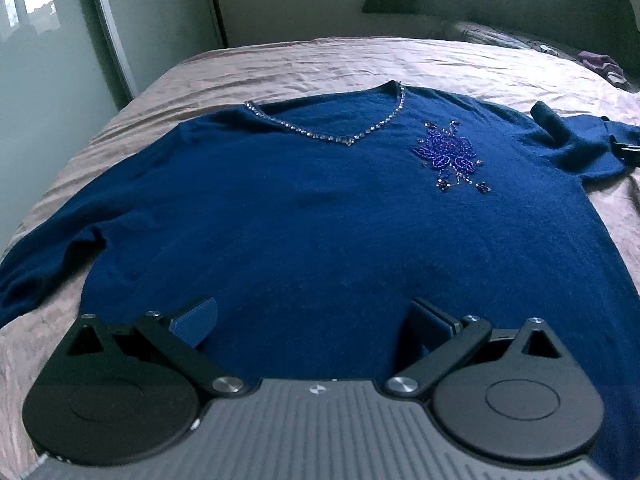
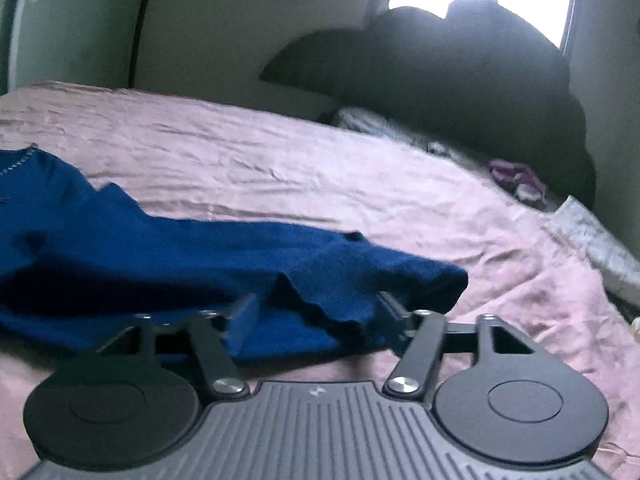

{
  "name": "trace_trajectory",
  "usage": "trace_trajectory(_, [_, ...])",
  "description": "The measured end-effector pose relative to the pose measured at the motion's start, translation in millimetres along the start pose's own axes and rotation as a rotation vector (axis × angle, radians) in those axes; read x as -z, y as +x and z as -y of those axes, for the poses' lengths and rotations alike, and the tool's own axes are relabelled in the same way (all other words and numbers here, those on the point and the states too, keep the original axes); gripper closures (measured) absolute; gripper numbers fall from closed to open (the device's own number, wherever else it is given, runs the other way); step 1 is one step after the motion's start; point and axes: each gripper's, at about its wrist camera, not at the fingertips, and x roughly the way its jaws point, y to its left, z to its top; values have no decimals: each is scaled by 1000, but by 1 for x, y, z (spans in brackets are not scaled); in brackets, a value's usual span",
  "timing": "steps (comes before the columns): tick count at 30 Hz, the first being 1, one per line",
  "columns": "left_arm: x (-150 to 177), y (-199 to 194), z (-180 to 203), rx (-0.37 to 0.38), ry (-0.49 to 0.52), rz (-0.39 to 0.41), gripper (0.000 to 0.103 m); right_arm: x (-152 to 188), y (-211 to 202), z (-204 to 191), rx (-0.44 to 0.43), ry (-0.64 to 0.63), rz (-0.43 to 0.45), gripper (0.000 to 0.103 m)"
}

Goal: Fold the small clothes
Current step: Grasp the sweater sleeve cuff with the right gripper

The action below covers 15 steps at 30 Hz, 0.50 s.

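Note:
A dark blue V-neck sweater [image 1: 304, 216] with a beaded neckline and a beaded flower patch [image 1: 448, 152] lies face up and spread flat on the pink bedspread [image 1: 304, 60]. My left gripper [image 1: 316, 320] is open, just above the sweater's bottom hem, touching nothing. My right gripper [image 2: 316, 312] is open around the rumpled end of the sweater's right sleeve [image 2: 360, 276], which lies between the fingers. The tip of the right gripper shows in the left wrist view [image 1: 626, 150] at the sleeve.
The bedspread [image 2: 360, 184] runs wide to the back and right. A dark headboard [image 2: 460, 80] and pillows [image 2: 400, 132] stand at the far end, with a small purple cloth [image 2: 516, 176] near them. A wardrobe door [image 1: 48, 60] stands left of the bed.

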Motion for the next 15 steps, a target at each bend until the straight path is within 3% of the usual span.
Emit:
trace_trajectory(4, [-1,2,0,2,-7,-6,0,-4,11,15,-18,60,-20,56])
trace_trajectory(6, [-2,2,1,3,-8,-7,0,-7,13,25,-49,119,-30,75])
trace_trajectory(10, [-2,2,0,5,-9,-7,0,-8,11,41,-112,267,-44,89])
trace_trajectory(13, [-3,1,-1,6,-9,-5,0,-3,11,62,-198,462,-61,94])
trace_trajectory(15, [-2,0,-3,7,-14,-3,0,4,13,83,-300,652,-74,97])
